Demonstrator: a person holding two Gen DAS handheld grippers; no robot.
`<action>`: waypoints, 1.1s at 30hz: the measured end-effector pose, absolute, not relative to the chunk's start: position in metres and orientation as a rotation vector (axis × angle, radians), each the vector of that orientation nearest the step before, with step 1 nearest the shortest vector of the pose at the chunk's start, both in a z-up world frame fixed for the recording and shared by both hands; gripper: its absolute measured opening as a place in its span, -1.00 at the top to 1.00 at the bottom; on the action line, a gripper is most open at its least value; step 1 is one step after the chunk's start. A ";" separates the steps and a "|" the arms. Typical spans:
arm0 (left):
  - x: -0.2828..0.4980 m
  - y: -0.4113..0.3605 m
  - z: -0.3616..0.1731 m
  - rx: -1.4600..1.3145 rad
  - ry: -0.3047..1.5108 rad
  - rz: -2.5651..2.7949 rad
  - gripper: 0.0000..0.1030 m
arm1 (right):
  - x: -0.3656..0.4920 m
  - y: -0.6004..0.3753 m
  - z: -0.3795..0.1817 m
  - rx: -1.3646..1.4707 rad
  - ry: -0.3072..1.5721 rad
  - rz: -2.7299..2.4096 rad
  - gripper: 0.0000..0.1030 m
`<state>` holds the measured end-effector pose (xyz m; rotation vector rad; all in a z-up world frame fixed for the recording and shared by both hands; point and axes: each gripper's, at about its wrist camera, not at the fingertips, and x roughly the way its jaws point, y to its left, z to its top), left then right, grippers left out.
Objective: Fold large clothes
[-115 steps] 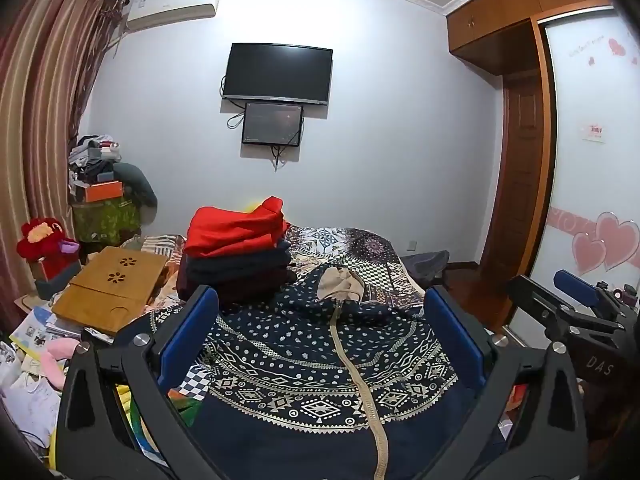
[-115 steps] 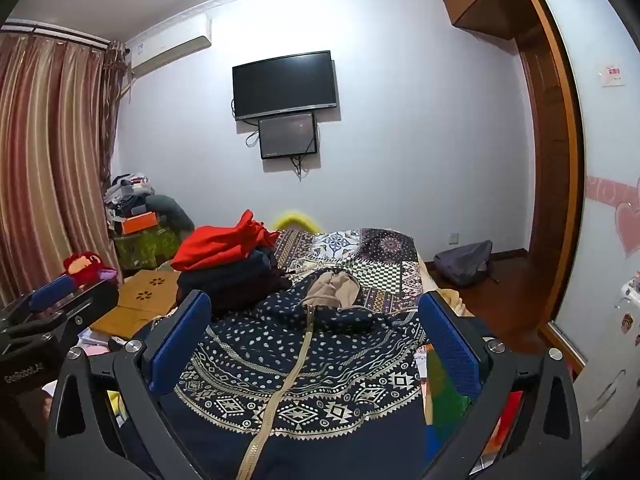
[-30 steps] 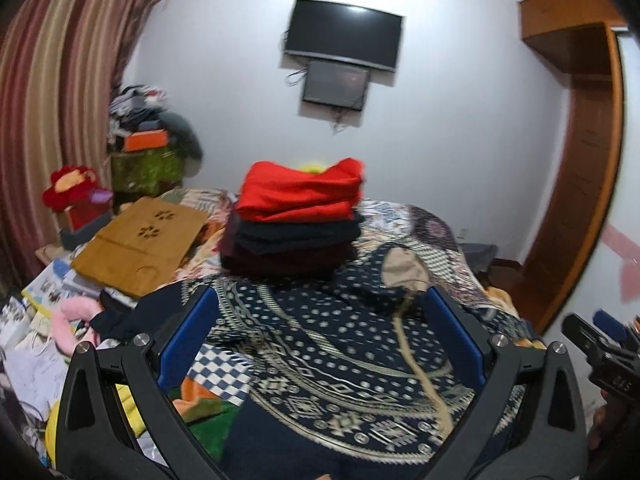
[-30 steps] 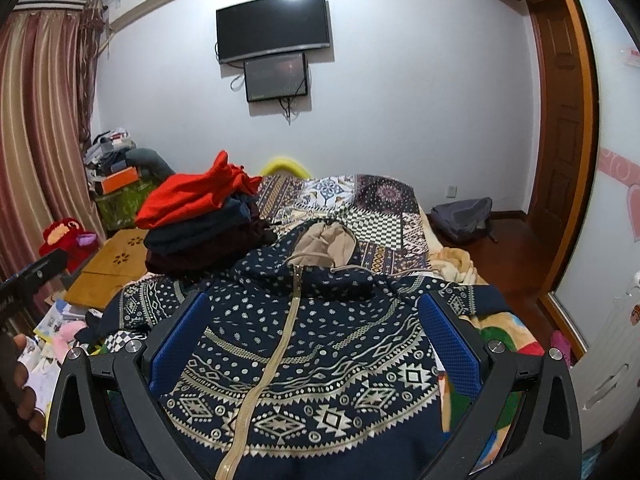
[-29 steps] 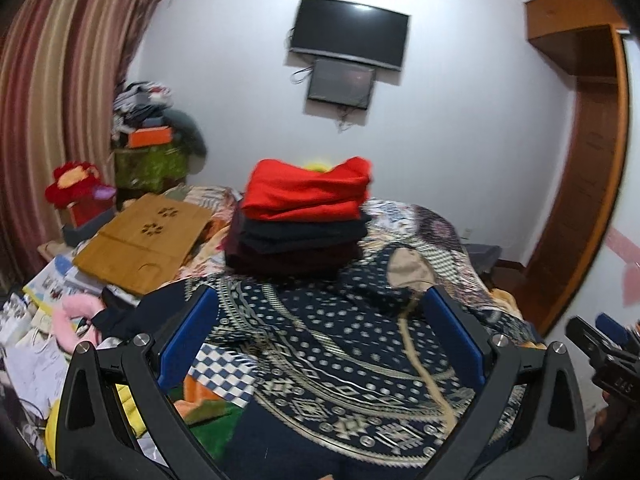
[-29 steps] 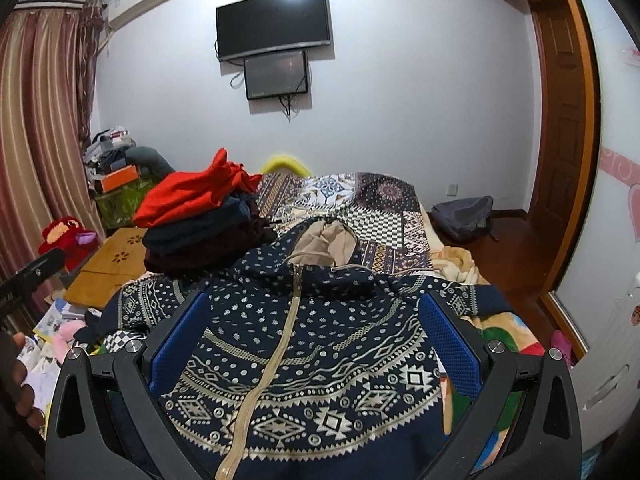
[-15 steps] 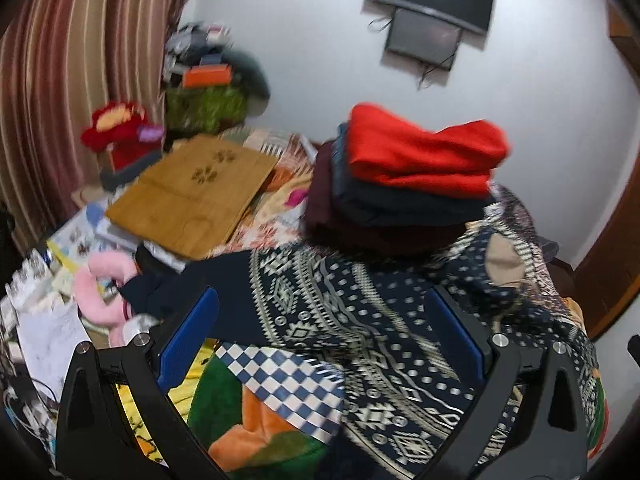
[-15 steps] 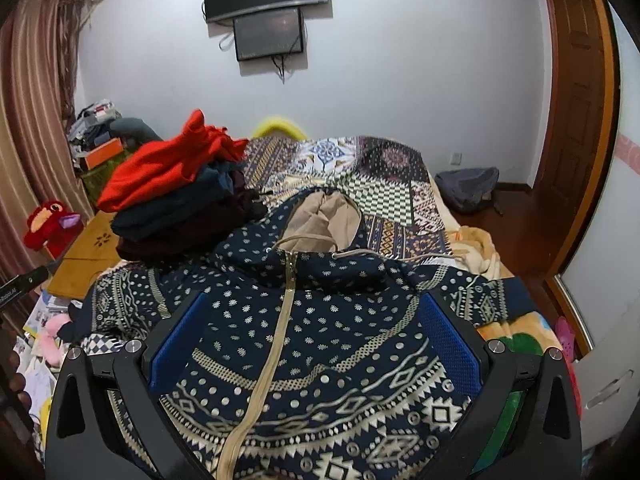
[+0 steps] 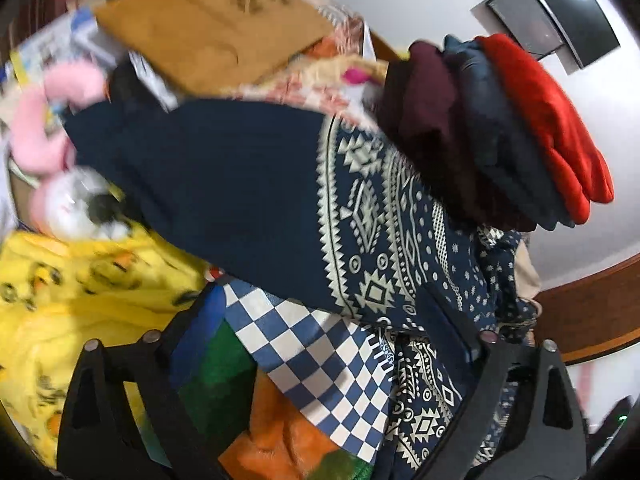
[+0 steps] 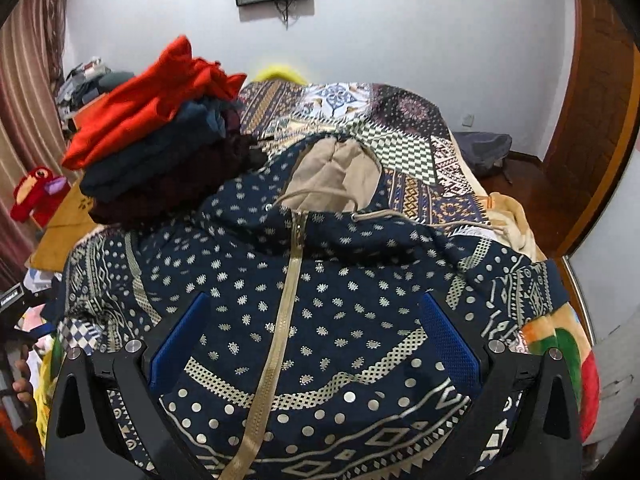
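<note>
One large garment, a navy patterned hooded jacket [image 10: 320, 300], lies spread face-up across the bed [image 10: 400, 120], zipper closed and hood toward the far wall, presumably laid flat so its sleeves can be folded inward first. Its left sleeve [image 9: 248, 200] extends sideways toward the bed's edge, over a checkered blanket [image 9: 304, 352]. A stack of folded clothes [image 10: 160, 140], red on top, sits beside the hood, likely finished pieces kept clear of the working area. The right gripper [image 10: 316, 344] hovers wide over the jacket's chest, nothing between its jaws. The left gripper [image 9: 320, 336] angles down toward the sleeve; its jaws are closing, no cloth yet pinched.
</note>
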<state>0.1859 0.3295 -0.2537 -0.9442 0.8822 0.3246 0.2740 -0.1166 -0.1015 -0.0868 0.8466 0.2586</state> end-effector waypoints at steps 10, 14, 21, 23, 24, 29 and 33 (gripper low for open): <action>0.197 0.348 -0.274 -1.006 0.858 0.361 -0.37 | 0.281 -0.121 -0.104 -0.077 0.868 0.247 -1.00; 0.206 0.352 -0.266 -0.887 0.871 0.455 0.25 | 0.278 -0.123 -0.099 -0.087 0.854 0.241 -1.00; 0.218 0.320 -0.209 -0.574 0.805 0.538 0.78 | 0.270 -0.135 -0.089 -0.073 0.827 0.226 -1.00; 0.221 0.311 -0.191 -0.531 0.773 0.523 0.79 | 0.268 -0.140 -0.086 -0.066 0.819 0.222 -1.00; 0.223 0.307 -0.180 -0.518 0.753 0.502 0.79 | 0.267 -0.142 -0.085 -0.064 0.814 0.220 -1.00; 0.233 0.274 -0.131 -0.452 0.663 0.375 0.95 | 0.261 -0.155 -0.078 -0.058 0.786 0.205 -1.00; 0.246 0.227 -0.086 -0.350 0.581 0.255 0.95 | 0.256 -0.165 -0.073 -0.050 0.772 0.197 -1.00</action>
